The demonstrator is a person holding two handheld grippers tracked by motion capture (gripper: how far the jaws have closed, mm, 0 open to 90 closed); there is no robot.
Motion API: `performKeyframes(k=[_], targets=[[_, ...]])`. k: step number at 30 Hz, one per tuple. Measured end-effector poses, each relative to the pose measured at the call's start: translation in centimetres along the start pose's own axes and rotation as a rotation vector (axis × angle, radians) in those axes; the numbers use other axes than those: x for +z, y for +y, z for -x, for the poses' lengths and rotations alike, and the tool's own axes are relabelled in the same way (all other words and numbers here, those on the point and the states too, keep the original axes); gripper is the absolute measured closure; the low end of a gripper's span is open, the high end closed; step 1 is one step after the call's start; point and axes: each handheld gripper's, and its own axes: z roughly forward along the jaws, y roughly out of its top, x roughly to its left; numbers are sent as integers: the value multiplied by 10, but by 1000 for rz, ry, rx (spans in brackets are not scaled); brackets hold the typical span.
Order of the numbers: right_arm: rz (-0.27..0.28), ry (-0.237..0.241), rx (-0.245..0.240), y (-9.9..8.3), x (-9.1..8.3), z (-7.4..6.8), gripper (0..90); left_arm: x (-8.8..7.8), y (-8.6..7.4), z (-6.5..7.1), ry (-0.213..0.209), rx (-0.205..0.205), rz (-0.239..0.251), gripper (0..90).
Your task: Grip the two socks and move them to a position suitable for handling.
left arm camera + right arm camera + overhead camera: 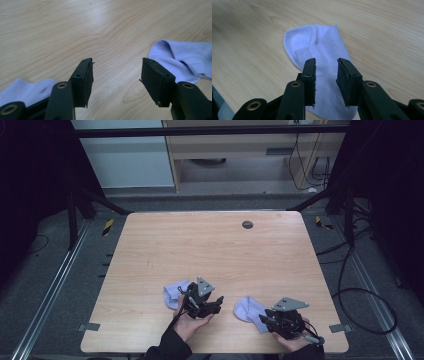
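Both of the person's forearms come in low over the near edge of the wooden table (210, 245), each hand wrapped around a gripper. The left gripper (216, 301) is angled toward the right, its jaws spread with bare wood between them; one pale lilac sock (176, 294) lies just behind it on the left. The right gripper (263, 318) points left at the second sock (250, 312). The right gripper view brings out the second sock's (322, 50) ribbed cuff patch and folded toe, which are too small to make out from above. There the jaws stand narrowly apart just above the sock's near end, gripping nothing.
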Motion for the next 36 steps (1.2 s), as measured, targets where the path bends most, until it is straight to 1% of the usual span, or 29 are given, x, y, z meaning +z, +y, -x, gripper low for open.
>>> performKeyframes(k=[1,3,4,5,6,8,9,12,13,14,16,23,26,28,29,30,33,35,36], targets=[[-5,3,4,-1,0,-1,685,3,0,5,-7,4,-4,432],[-14,11,2,-2,0,-3,686,6,1,9,-10,17,-14,443],[-17,12,-4,-4,0,-3,686,6,1,9,-10,17,-14,447],[-20,16,-4,-4,0,-4,686,9,1,13,-17,22,-19,452],[-23,19,-3,-5,0,-5,686,9,1,13,-17,22,-19,456],[-34,23,-7,-7,1,-6,684,15,2,22,-28,30,-24,468],[-37,24,-8,-8,2,-7,684,15,2,22,-28,30,-24,473],[-47,35,-11,-9,3,-9,681,21,2,30,-36,48,-41,493],[-50,36,-11,-10,4,-9,680,25,2,35,-43,52,-49,499],[-52,39,-15,-10,4,-10,679,25,2,35,-43,52,-49,505],[-57,42,-16,-10,5,-10,677,30,2,42,-48,64,-58,516],[-72,54,-17,-11,7,-12,670,42,1,49,-56,68,-84,559],[-85,59,-18,-12,9,-12,670,45,0,50,-51,67,-92,591],[-95,62,-17,-13,11,-12,674,48,0,51,-57,62,-107,629],[-95,62,-17,-13,11,-12,674,48,0,51,-57,62,-107,649],[-96,61,-18,-13,12,-12,678,49,0,51,-62,62,-109,649],[-97,65,-8,-13,12,-11,704,50,-1,51,-72,54,-121,709],[-97,66,-6,-13,12,-11,716,51,-1,52,-71,59,-126,724],[-96,62,-5,-13,12,-10,743,52,-2,52,-74,58,-128,747]])
